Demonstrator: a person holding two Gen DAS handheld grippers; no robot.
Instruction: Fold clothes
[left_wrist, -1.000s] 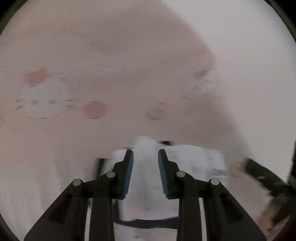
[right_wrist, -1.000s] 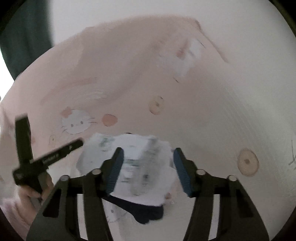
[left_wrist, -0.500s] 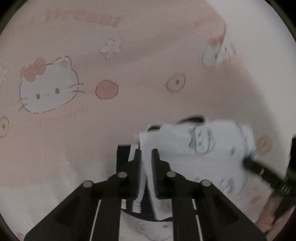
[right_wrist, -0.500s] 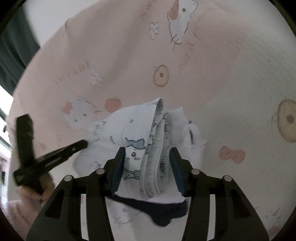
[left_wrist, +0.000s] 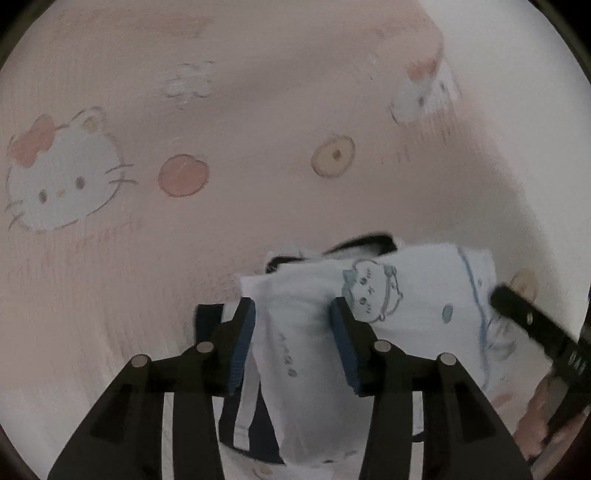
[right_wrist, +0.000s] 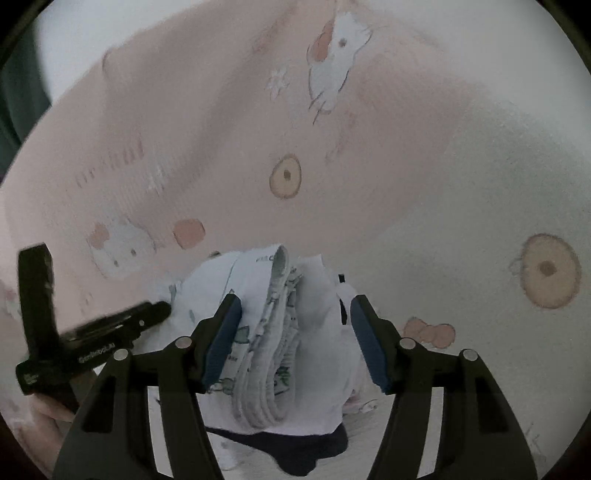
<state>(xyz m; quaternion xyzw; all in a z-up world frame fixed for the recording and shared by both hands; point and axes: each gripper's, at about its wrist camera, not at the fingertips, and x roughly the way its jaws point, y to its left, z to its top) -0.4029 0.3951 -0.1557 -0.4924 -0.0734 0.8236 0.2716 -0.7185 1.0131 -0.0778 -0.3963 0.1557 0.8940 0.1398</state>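
below both cameras a folded white garment (left_wrist: 413, 295) with pale blue cartoon prints lies on a pink sheet (left_wrist: 258, 110) covered in cat faces, dots and bows. under it a dark navy piece (right_wrist: 306, 450) shows, sticking out at the near edge in the right wrist view and beside a white stripe in the left wrist view. the left gripper (left_wrist: 293, 332) has its jaws apart, 1 blue pad on either side of a raised fold of the white cloth; whether the pads touch the cloth i cannot tell. the right gripper (right_wrist: 295, 332) is also spread wide, its 2 fingers straddling the stacked folded edges of the same garment (right_wrist: 280, 332), with clear gaps on both sides. in the right wrist view the left gripper's black body (right_wrist: 92, 332) reaches in from the left, its tip at the cloth's left edge, with part of a hand (right_wrist: 44, 410) below it. in the left wrist view the right gripper's black finger (left_wrist: 535, 325) enters from the right, at the garment's right side.
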